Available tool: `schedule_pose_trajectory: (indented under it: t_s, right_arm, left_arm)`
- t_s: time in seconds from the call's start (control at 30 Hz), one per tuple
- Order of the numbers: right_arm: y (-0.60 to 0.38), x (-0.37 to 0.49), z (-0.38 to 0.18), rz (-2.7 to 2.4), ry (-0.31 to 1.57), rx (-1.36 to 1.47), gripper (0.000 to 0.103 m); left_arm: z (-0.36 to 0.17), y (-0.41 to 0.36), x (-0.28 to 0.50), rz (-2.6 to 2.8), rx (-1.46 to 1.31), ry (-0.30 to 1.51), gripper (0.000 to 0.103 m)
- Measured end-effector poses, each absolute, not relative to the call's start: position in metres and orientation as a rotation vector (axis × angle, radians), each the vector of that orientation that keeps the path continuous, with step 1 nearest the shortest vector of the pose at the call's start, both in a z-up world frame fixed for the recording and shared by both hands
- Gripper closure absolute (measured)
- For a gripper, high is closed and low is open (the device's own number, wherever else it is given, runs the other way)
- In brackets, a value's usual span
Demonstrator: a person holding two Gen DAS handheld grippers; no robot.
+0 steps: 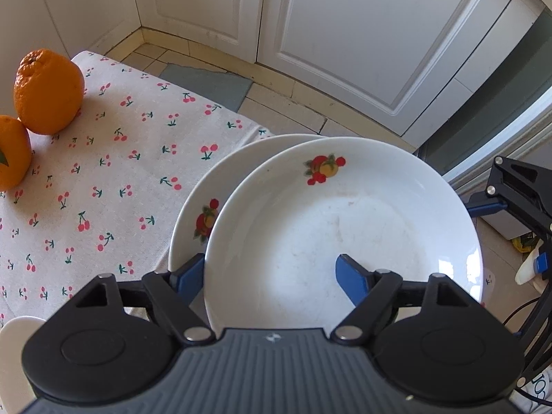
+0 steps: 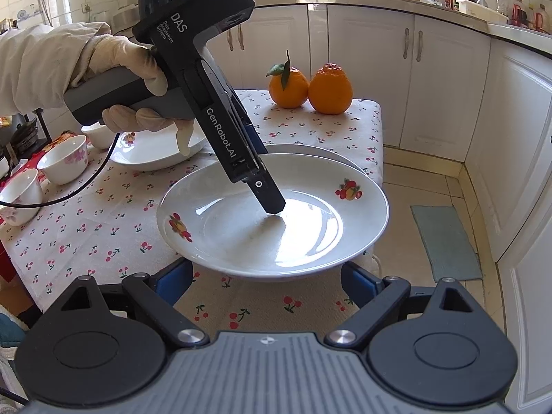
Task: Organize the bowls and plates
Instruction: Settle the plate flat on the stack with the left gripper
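Two white plates with fruit prints sit stacked near the table's right edge. The top plate (image 1: 345, 224) (image 2: 241, 227) lies offset over the lower plate (image 1: 193, 200) (image 2: 324, 153). My left gripper (image 1: 269, 276) points steeply down at the top plate and is open. One blue finger (image 1: 188, 276) is outside the near rim and the other is inside, above the plate's floor, not pinching. From the right wrist view, one left finger (image 2: 270, 196) reaches into the plate. My right gripper (image 2: 267, 279) hangs open just short of the plate's near rim, holding nothing.
Two oranges (image 2: 329, 89) (image 1: 48, 91) stand at the far end of the cherry-print tablecloth (image 2: 103, 227). A third plate (image 2: 155, 148) and several small bowls (image 2: 63, 158) sit at the left. A gloved hand (image 2: 131, 62) holds the left gripper. White cabinets (image 1: 362, 34) and tiled floor surround the table.
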State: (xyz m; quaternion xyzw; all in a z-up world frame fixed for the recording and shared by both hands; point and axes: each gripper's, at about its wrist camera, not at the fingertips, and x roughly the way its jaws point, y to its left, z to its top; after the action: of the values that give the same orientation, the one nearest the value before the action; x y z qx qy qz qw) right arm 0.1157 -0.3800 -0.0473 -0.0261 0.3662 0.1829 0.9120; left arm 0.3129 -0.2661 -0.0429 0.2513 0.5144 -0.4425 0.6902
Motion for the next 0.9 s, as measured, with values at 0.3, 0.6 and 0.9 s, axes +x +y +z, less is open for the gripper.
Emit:
schedule_pose_trajectory:
  t_s: [0.3,0.6,0.9]
  right_arm:
    - [-0.378,0.117,-0.048,0.369,0.755,-0.059,0.007]
    - [-0.373,0.118,-0.047,0.347,0.753,-0.065,0.001]
    - [-0.368,0.108,-0.045,0.352,0.749,-0.063,0.0]
  left_arm:
    - [-0.038,-0.262,0.312,-0.977,0.546,1.135,0.023]
    - [-0.032,-0.256,0.309,-0.967,0.541,1.114,0.019]
    - [-0.029,-0.25,0.304,-0.945,0.547,1.09,0.018]
